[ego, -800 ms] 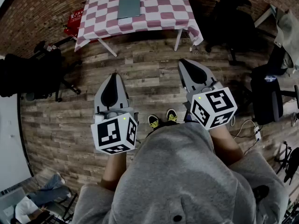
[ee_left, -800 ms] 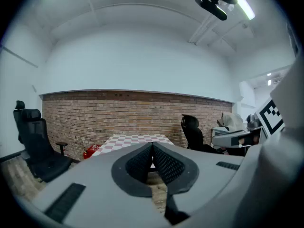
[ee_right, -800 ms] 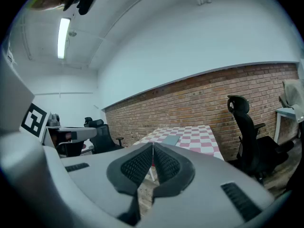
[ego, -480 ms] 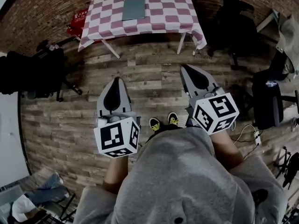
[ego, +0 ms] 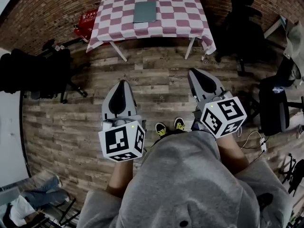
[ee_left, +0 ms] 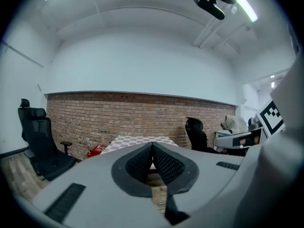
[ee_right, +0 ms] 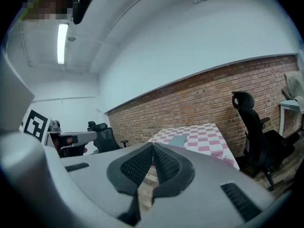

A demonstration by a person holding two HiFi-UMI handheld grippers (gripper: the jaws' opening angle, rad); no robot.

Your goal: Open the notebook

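Notebook, closed with a grey-green cover, lies flat near the middle of the tabletop, which is draped in a red-and-white checked cloth. It is well apart from both grippers. The left gripper and right gripper hang over the plank floor, short of the table's near edge. Each has its jaws pressed together with nothing between them.

Dim head view, fisheye-warped edges, bright ceiling tubes
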